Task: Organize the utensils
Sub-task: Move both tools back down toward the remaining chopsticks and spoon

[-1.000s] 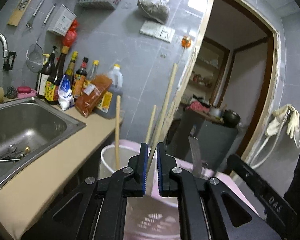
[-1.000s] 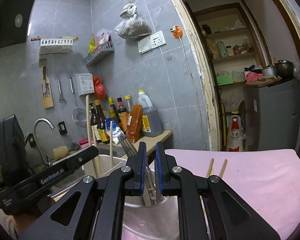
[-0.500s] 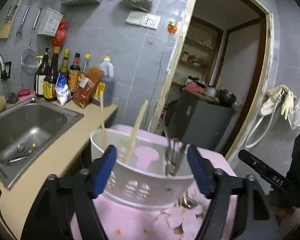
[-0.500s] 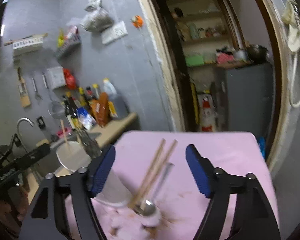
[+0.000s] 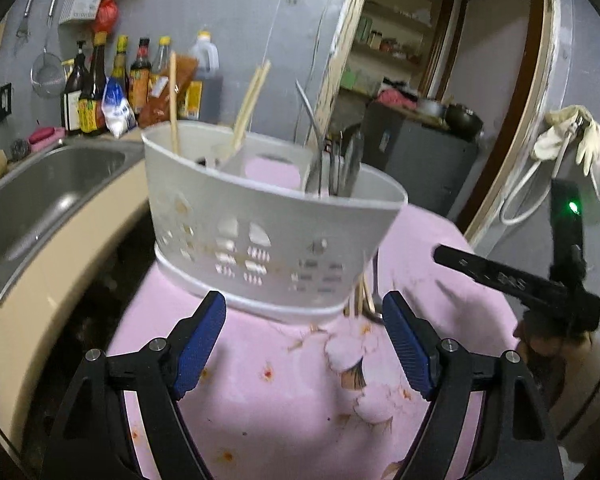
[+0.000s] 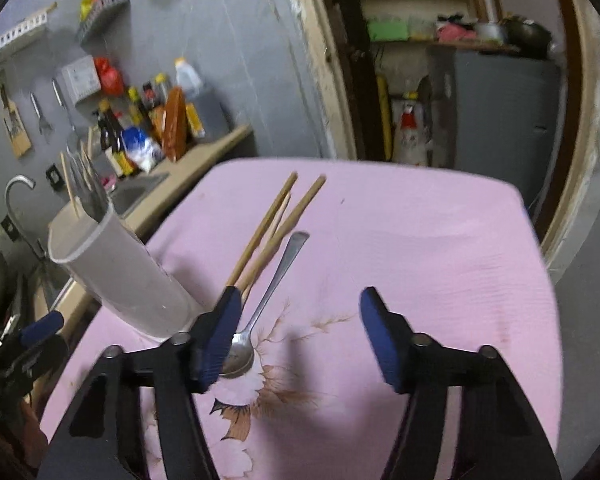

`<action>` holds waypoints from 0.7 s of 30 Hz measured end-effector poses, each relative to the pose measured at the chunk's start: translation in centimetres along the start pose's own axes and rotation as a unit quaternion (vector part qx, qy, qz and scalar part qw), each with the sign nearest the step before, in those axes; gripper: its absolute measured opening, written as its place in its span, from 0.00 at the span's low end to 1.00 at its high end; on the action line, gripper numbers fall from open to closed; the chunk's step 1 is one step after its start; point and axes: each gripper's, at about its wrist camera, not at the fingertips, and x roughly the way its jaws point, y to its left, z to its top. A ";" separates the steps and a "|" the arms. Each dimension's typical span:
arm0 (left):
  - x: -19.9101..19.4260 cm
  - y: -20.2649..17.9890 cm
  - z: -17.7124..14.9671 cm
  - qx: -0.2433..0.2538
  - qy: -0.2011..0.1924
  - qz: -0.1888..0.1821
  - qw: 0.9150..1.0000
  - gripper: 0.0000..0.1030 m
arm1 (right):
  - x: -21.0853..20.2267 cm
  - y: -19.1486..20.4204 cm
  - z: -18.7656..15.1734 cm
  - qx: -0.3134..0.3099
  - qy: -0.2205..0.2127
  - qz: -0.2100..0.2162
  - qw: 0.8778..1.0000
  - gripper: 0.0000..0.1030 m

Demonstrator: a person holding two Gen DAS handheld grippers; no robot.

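The left gripper (image 5: 304, 344) has its jaws wide apart and holds nothing; they have just been opening. The right gripper (image 6: 298, 336) is also open and empty, though its jaws have just been closing a little.

The white utensil holder (image 5: 268, 236) stands near the left edge of the pink tablecloth (image 6: 400, 240), with chopsticks and metal cutlery upright in it.

Only the right wrist view shows plainly the loose wooden chopsticks (image 6: 274, 230) and the spoon (image 6: 268, 300) lying just beside the holder. The writing on the bottles (image 5: 94, 84) is too blurred to read.
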 end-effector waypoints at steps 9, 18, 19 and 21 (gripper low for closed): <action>1.0 -1.1 -1.0 0.008 0.023 -0.001 1.000 0.73 | 1.6 -0.6 0.2 -0.005 0.024 0.014 1.000 0.50; 0.5 -5.7 0.5 0.048 0.017 -0.041 0.998 0.73 | 0.7 -3.7 1.4 -0.010 0.037 0.019 0.999 0.50; 0.7 -6.3 0.8 0.048 0.015 -0.045 0.998 0.72 | 0.4 -4.1 1.5 -0.011 0.036 0.019 0.999 0.50; 1.3 -7.3 1.2 0.048 0.015 -0.048 0.998 0.66 | -0.3 -4.9 1.7 -0.013 0.036 0.024 0.999 0.50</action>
